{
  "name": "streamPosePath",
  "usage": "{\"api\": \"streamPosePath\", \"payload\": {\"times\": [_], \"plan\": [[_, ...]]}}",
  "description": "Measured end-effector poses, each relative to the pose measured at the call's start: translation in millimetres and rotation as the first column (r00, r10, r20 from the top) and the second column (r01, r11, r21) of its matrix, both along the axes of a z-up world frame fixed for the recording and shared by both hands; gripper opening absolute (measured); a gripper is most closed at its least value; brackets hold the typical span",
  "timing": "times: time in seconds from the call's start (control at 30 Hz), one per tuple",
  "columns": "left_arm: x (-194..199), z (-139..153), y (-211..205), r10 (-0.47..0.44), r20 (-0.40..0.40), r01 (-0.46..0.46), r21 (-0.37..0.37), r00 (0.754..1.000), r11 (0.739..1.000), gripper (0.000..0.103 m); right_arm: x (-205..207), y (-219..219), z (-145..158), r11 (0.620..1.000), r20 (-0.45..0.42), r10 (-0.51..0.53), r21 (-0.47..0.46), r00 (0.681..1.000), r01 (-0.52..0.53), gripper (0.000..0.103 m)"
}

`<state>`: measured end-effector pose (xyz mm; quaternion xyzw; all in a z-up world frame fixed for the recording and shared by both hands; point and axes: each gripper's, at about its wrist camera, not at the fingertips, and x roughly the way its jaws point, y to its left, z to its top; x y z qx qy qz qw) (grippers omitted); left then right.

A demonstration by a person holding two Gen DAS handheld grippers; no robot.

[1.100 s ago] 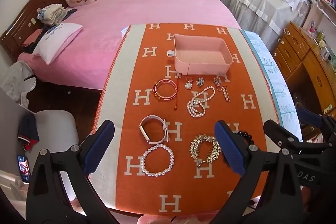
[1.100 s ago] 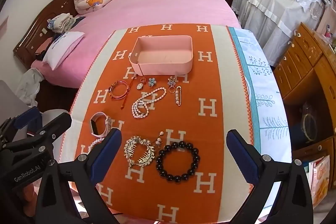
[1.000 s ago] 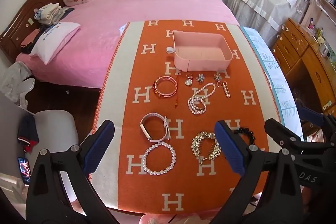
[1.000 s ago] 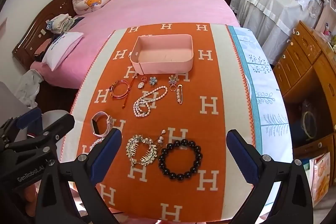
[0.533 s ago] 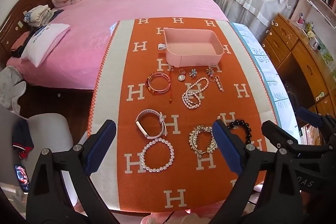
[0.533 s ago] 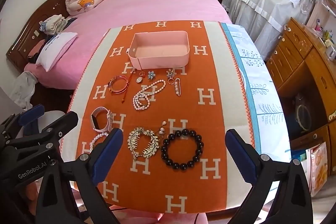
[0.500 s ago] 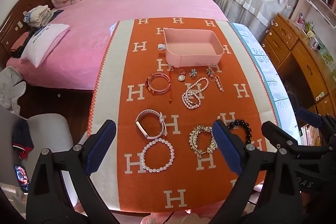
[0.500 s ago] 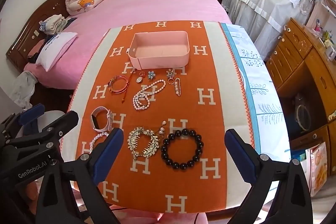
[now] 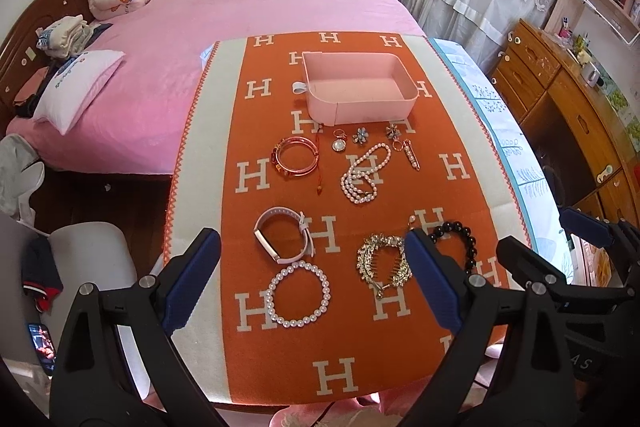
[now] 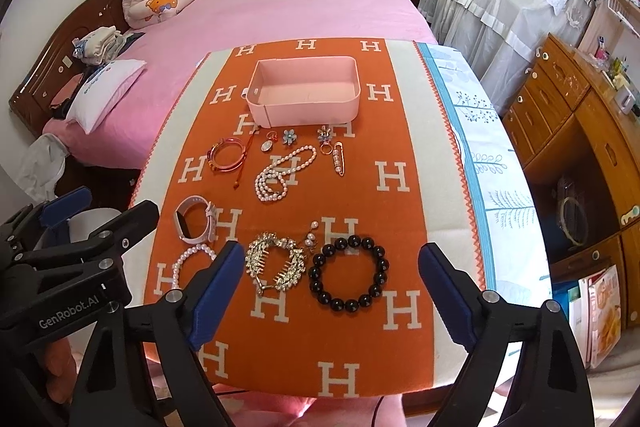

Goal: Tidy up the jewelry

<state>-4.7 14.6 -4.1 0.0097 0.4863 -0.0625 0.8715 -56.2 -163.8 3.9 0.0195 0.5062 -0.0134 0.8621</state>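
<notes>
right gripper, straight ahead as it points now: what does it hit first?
Most likely the black bead bracelet, lying between the open fingers of the right gripper on the orange cloth. Depth is unclear; the gold hair comb sits just left.

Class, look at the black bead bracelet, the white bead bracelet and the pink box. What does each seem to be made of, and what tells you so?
Black bead bracelet: glossy, perhaps polished stone or glass; sharp highlights.
White bead bracelet: pearl or imitation; soft milky sheen.
Pink box: matte, probably plastic or faux leather; smooth walls, little glare.

black bead bracelet (image 9: 460, 239) behind left tongs (image 9: 312, 279)
</notes>
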Motion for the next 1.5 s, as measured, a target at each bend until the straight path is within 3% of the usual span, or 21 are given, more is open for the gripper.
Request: {"api": "streamPosePath", "payload": {"times": [0.67,1.5], "plan": [[1,-8,1,0.014,-0.01,-0.014,0.004,1.0,1.0,0.092,7,-3,-4,0.999,-0.014,0.041,0.011,0.999,-0.041,0.081],[37,-13,-15,0.017,-0.013,-0.017,-0.002,1.0,1.0,0.092,39,-16,-13,0.998,-0.026,0.049,0.033,0.998,-0.048,0.081]]}}
